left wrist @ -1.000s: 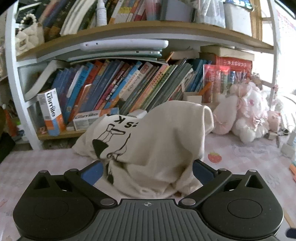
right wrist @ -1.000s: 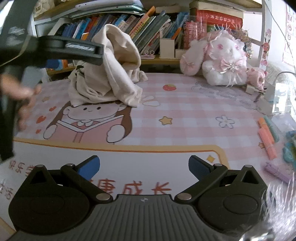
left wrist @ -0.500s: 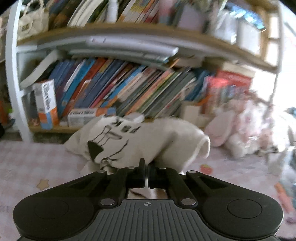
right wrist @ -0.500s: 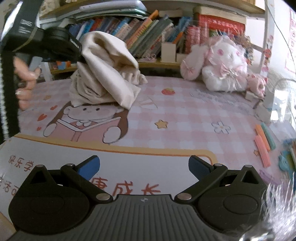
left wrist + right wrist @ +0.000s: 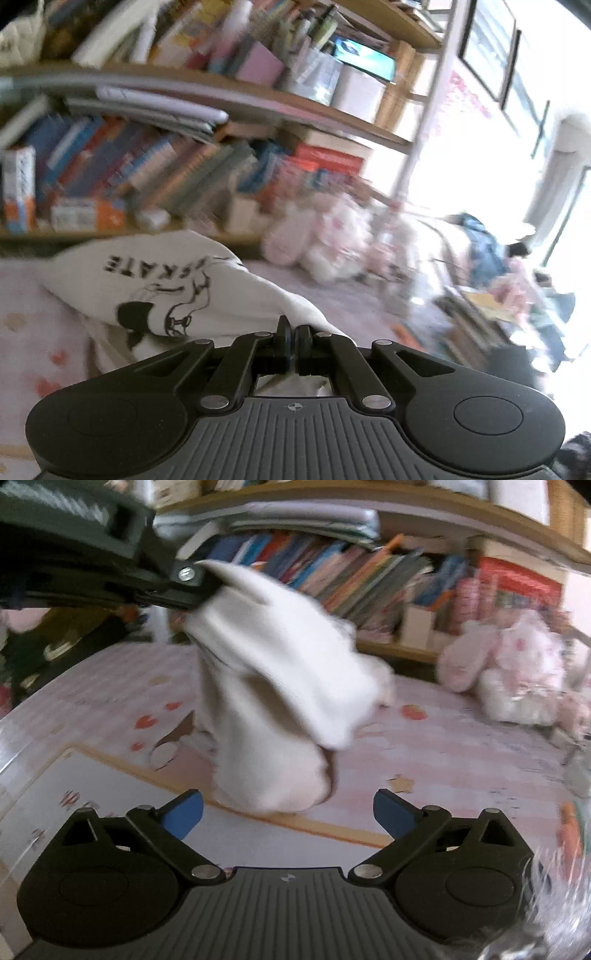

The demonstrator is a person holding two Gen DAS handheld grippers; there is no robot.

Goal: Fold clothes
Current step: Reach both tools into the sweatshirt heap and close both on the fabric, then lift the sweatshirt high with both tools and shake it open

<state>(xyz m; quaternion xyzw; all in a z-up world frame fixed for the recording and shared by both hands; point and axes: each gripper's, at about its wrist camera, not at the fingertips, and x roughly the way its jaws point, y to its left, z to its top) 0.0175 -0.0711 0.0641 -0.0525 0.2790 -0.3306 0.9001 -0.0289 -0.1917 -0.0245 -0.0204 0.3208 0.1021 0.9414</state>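
A cream shirt (image 5: pixel 166 291) with black print and the letters "SKATE" hangs pulled up from the pink cartoon mat (image 5: pixel 461 760). My left gripper (image 5: pixel 293 336) is shut on a fold of it, the cloth pinched between the two black tips. In the right wrist view the left gripper (image 5: pixel 199 583) comes in from the upper left and holds the shirt (image 5: pixel 280 686) up by a peak, while the lower part still rests on the mat. My right gripper (image 5: pixel 288 808) is just in front of the shirt's lower end, its jaws wide and closing, with its blue pads (image 5: pixel 184 812) touching no cloth.
A bookshelf (image 5: pixel 369 576) packed with books runs along the back. A pink and white plush toy (image 5: pixel 509 679) sits at the right on the mat. Orange pens (image 5: pixel 569 834) lie near the right edge. A white panel (image 5: pixel 74 786) of the mat lies at the front left.
The left gripper went from open around the shirt to shut on it, then lifted and swung it. The right gripper came closer to the shirt, its jaws slightly narrower.
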